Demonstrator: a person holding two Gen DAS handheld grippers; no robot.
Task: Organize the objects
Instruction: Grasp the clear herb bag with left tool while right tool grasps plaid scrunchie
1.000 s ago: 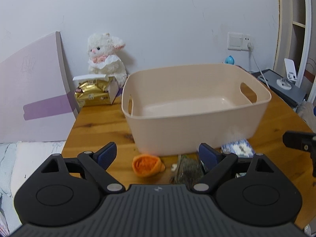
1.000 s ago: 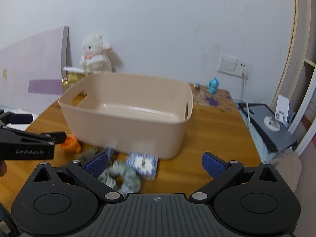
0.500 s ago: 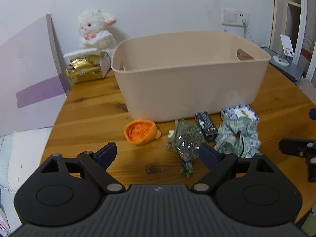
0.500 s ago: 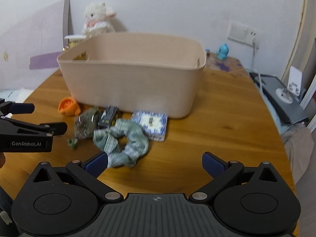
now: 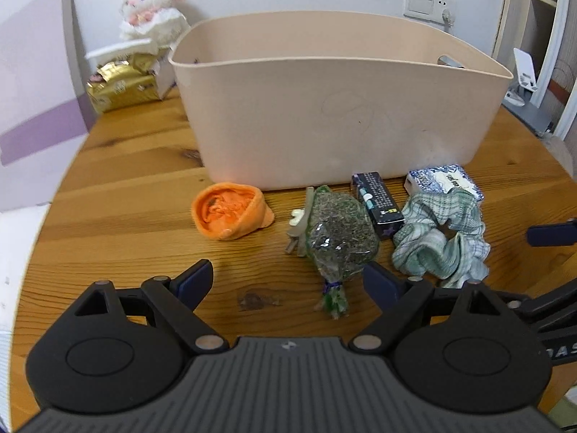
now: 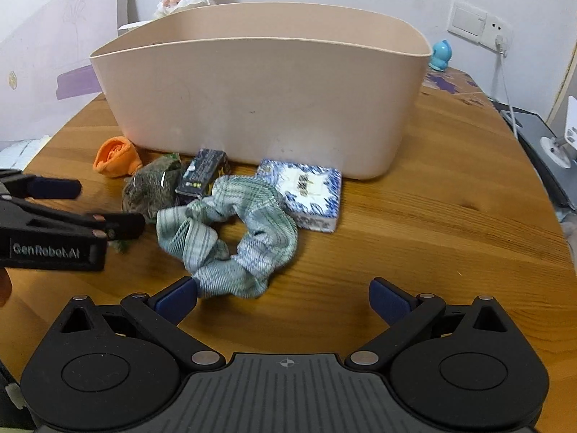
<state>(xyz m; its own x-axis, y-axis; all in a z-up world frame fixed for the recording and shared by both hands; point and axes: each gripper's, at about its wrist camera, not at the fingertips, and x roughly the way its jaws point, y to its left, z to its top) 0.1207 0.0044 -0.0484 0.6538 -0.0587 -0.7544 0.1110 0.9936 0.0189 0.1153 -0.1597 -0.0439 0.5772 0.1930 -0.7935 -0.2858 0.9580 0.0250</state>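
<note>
Left tongs [image 5: 286, 276]: spread wide, nothing gripped, low over desk [image 5: 119, 195].
Right tongs [image 6: 283, 294]: spread wide, empty; near-side tip just beside scrunchie.

Ahead of both tongs, loose row along front wall of beige bin [image 5: 339, 108], likely staged for dropping in:
- orange cloth piece [image 5: 230, 211], ahead-left of left tongs, apart from rest.
- dried-herb bundle in clear wrap [image 5: 339, 238], stems reaching between left tongs' tips, probably next pick.
- small dark box [image 5: 377, 200], touching bundle & scrunchie.
- green plaid scrunchie [image 6: 230, 231], directly ahead of right tongs, overlapping blue-white box [image 6: 310, 195].

Hard to tell:
- bin interior hidden by near wall; contents unknown.
- pale bits beside bundle unidentified.
- box print too small to read.
- plush lamb [image 5: 153, 7], gold pack [image 5: 124, 83] behind bin, part cut off.
</note>
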